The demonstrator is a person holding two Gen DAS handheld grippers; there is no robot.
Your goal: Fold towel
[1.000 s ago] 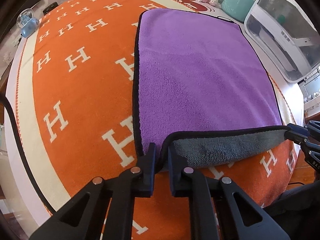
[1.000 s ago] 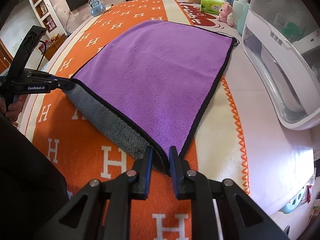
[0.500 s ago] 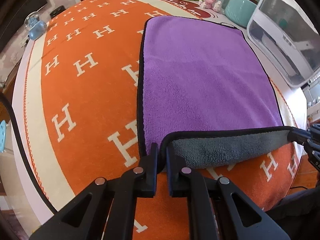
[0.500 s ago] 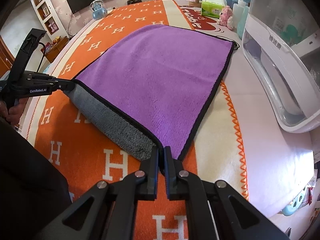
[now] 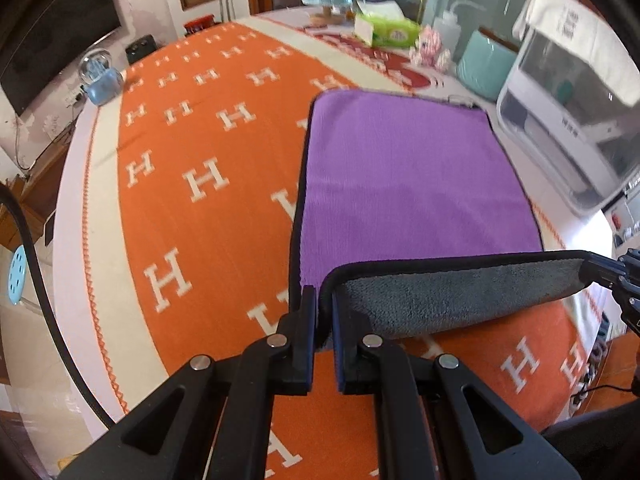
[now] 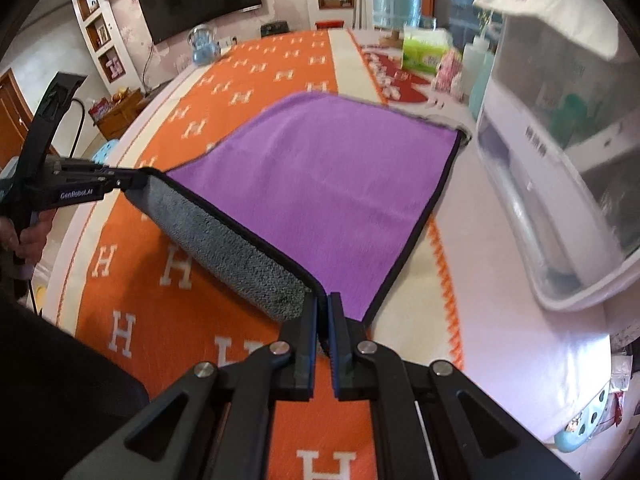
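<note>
Fold just started: both near corners of the towel [image 5: 416,184] are gripped and raised, so the near hem is off the worktop [image 5: 208,216] and the grey underside [image 5: 460,296] shows along it. No layer lies on another yet. Judging by that, the first half-fold is barely begun; carrying the hem over to the far edge, setting it down and any second fold are all left.

Left claw [image 5: 325,304]: pressed together on the near-left corner, black piping caught between the pads. In the left view the towel runs from the claw toward 12–1 o'clock, purple face up, the far part flat on the orange H-pattern cover [image 5: 180,184]. The raised hem runs off toward 3 o'clock, where the right claw [image 5: 600,276] holds its other end.

Right claw [image 6: 323,308]: pressed together on the near-right corner. In the right view the purple face spreads toward 12 o'clock and the grey strip [image 6: 224,240] runs to 10 o'clock, ending at the left claw [image 6: 132,180].

Hem is near-taut between the claws, slight sag mid-span. Far edge lies near the white plastic bin [image 6: 560,168] and the clutter at 1 o'clock; whether it touches any of it, cannot tell.
</note>
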